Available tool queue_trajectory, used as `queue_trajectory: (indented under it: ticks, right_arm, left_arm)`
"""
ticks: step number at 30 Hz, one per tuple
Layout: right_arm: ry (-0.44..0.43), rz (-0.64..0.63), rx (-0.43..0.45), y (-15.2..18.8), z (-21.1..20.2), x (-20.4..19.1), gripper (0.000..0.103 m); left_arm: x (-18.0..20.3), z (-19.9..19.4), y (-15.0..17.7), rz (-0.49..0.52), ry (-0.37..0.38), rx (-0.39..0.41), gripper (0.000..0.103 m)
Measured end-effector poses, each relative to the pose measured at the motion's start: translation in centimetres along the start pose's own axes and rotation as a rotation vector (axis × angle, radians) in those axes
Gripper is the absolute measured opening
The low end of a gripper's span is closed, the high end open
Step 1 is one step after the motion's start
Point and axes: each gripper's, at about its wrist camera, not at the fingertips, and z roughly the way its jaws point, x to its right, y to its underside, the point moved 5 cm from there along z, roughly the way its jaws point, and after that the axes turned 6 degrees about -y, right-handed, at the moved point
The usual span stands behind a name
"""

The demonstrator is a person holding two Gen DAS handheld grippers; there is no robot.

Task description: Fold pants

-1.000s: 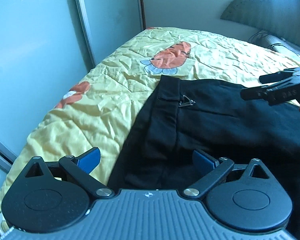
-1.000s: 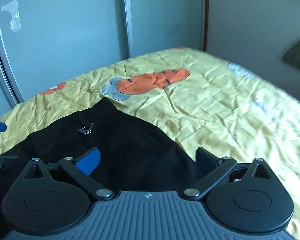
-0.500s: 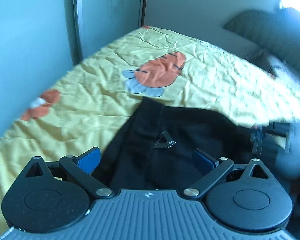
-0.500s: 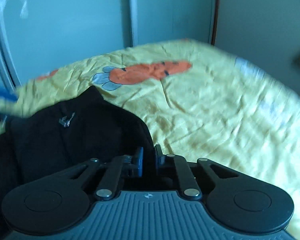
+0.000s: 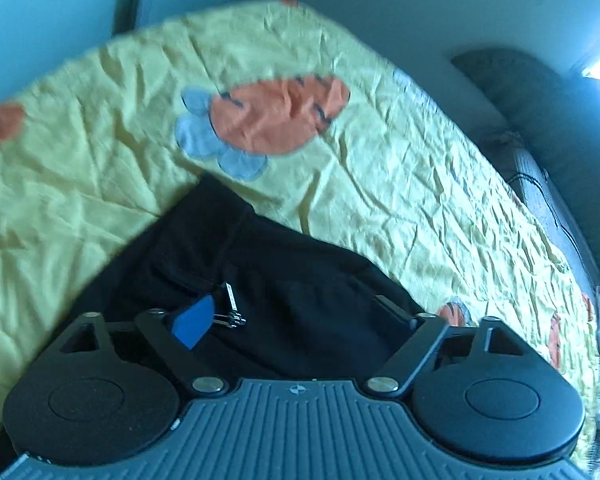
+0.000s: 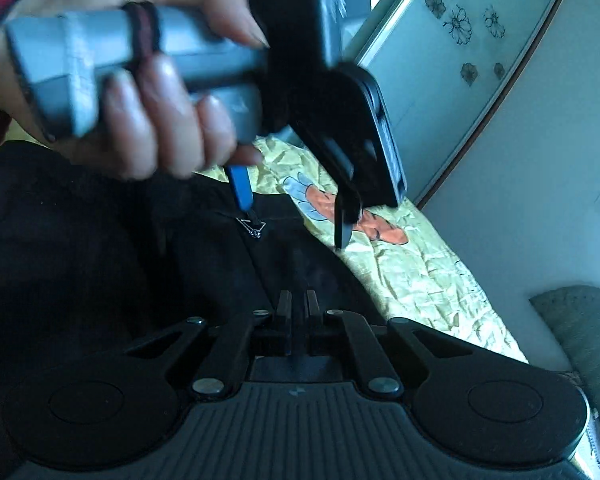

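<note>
Black pants [image 5: 268, 276] lie on the yellow bedspread [image 5: 400, 184]; their metal triangle clasp [image 5: 230, 312] shows by my left finger. My left gripper [image 5: 288, 316] is open just above the waistband. In the right wrist view the pants [image 6: 100, 248] fill the left side, and the left gripper [image 6: 292, 212] hangs open over the clasp [image 6: 254, 227], held in a hand [image 6: 140, 92]. My right gripper [image 6: 298, 312] is shut on the pants' fabric edge.
The bedspread has an orange carrot print [image 5: 276, 116]. A wardrobe with sliding doors [image 6: 460, 60] stands beyond the bed. A grey pillow [image 5: 548, 120] lies at the bed's right side.
My right gripper shut on the pants' edge and swung round toward the left gripper. My left gripper moved forward and down over the waistband, still open.
</note>
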Motion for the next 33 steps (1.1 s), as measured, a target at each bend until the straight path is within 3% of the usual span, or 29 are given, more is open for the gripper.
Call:
queue_trajectory:
  ticks: [3,5,7,8,12,15,17,18,24,28,29,31,32,33]
  right_arm:
    - [0.017,0.054,-0.008,0.2,0.8,2.2,0.007]
    - [0.024,0.13,-0.03,0.5,1.6,4.8,0.022]
    - [-0.034,0.264,-0.038,1.2,3.0,8.3,0.08]
    - [-0.082,0.326,-0.032,1.5,3.8,9.7,0.085]
    - [-0.21,0.539,-0.07,3.0,7.8,14.0,0.081]
    - [-0.294,0.63,-0.107,4.2,10.0,14.5,0.047]
    - [-0.298,0.594,-0.081,4.5,8.6,12.5,0.018]
    - [-0.258,0.545,-0.067,4.0,7.8,11.8,0.012]
    - [-0.061,0.115,0.004,1.5,0.3,1.7,0.007]
    - [0.008,-0.017,0.035,0.7,-2.7,-2.3,0.007]
    - [0.012,-0.018,0.042,0.7,-3.0,-2.7,0.007]
    - [0.01,0.004,0.048,0.7,-3.2,-3.0,0.007]
    - [0.01,0.019,0.048,0.8,-2.9,-3.0,0.007]
    - [0.012,0.032,0.049,0.9,-2.8,-2.9,0.007]
  left_arm:
    - [-0.7,-0.1,-0.4,-0.066,0.039,0.0,0.077]
    - [-0.9,-0.8,-0.3,-0.063,0.065,0.023,0.081]
    - [-1.1,-1.1,-0.1,-0.053,0.045,0.035,0.086]
    - [-1.0,-1.2,0.0,-0.046,0.035,0.038,0.087]
    - [-0.7,-1.0,0.0,-0.007,0.023,0.034,0.089]
    - [-0.6,-0.7,-0.2,0.004,0.021,0.032,0.09]
    - [-0.6,-0.8,-0.3,0.008,0.035,0.035,0.09]
    - [-0.7,-0.8,-0.4,0.007,0.043,0.039,0.091]
    - [-0.9,-0.6,-0.5,-0.047,0.129,0.019,0.092]
    - [-0.7,0.1,-0.4,-0.082,0.158,-0.007,0.092]
    - [-0.7,0.1,-0.4,-0.083,0.146,-0.004,0.088]
    - [-0.7,0.0,-0.2,-0.058,0.094,0.021,0.063]
    - [-0.7,-0.2,0.0,-0.04,0.058,0.035,0.037]
    - [-0.8,-0.4,0.3,-0.015,0.018,0.046,0.023]
